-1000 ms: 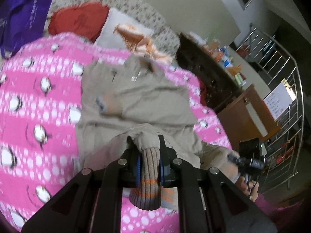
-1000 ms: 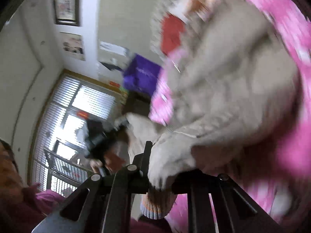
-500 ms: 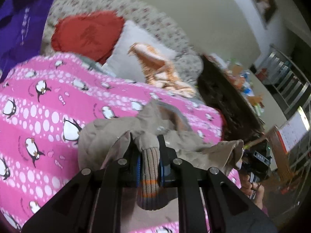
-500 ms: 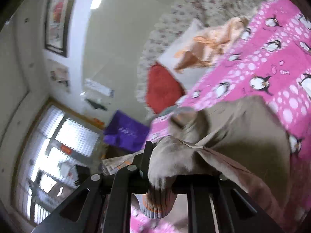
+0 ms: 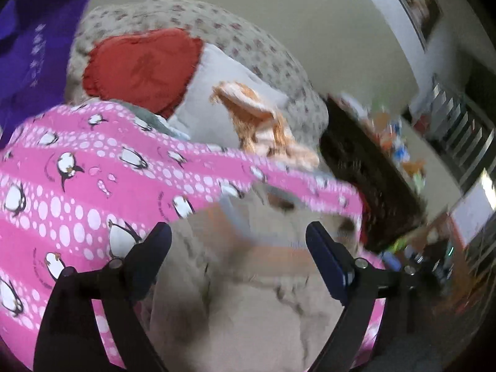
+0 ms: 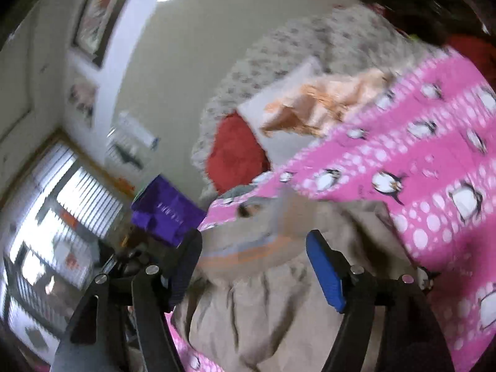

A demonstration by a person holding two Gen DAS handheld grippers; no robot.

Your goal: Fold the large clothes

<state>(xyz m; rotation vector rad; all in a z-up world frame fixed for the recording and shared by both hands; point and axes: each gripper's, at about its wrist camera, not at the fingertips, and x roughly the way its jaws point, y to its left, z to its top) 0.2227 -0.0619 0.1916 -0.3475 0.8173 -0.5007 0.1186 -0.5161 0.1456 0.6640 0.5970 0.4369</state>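
Both claws opening, jaws wide apart, nothing pinched. Left claw [image 5: 238, 257]: beige jacket [image 5: 248, 319] lies bunched on the pink penguin bedspread [image 5: 77, 192] below and between the jaws, its striped cuff [image 5: 266, 254] blurred in the gap, clear of the pads. Right claw [image 6: 254, 263]: same jacket [image 6: 279, 319], cuff [image 6: 248, 251] blurred between the jaws, not gripped. Red cushion [image 5: 139, 68] and white pillow [image 5: 217, 99] at the bed head.

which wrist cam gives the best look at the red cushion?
Left wrist: the red cushion shows large, nearly whole and fairly sharp, against the flowered headboard. The right wrist view shows it smaller and blurred, partly hidden behind the white pillow.
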